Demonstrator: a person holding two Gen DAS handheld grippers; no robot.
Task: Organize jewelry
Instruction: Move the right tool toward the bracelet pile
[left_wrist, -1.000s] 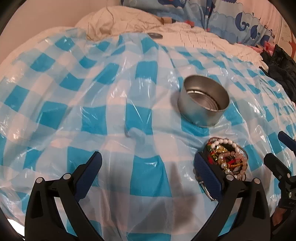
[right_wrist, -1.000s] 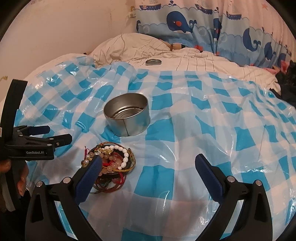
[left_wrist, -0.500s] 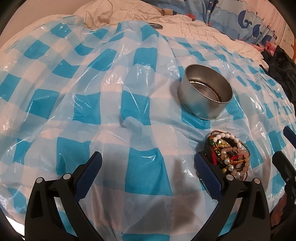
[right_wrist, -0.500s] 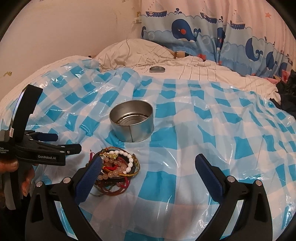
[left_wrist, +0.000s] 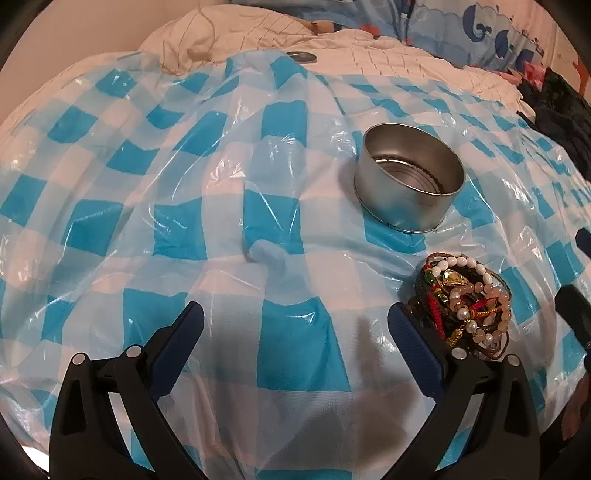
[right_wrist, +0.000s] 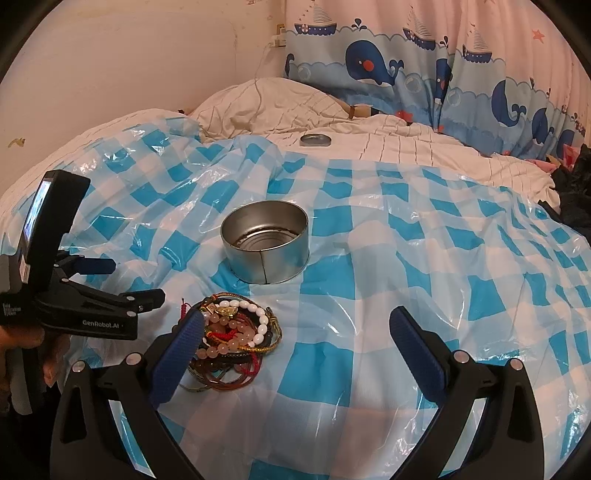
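A tangled pile of bracelets (left_wrist: 465, 299) (right_wrist: 232, 336), with white and pink beads, red cord and gold pieces, lies on the blue-checked plastic sheet (left_wrist: 184, 221). Just behind it stands an empty round metal tin (left_wrist: 408, 182) (right_wrist: 265, 242). My left gripper (left_wrist: 295, 325) is open over bare sheet, its right finger beside the pile. My right gripper (right_wrist: 295, 332) is open too, its left finger touching or overlapping the pile's near-left edge. In the right wrist view the left gripper (right_wrist: 122, 280) shows at the left, held by a hand.
The tin's lid (right_wrist: 315, 139) lies on the white quilt (right_wrist: 406, 147) behind the sheet. A whale-print curtain (right_wrist: 424, 74) hangs at the back, and dark clothing (right_wrist: 576, 192) sits at the right. The sheet is wrinkled and glossy.
Both grippers have pulled back and risen slightly, so the tin and bracelets sit a little farther off. Nothing was picked up; the pile and tin have not moved.
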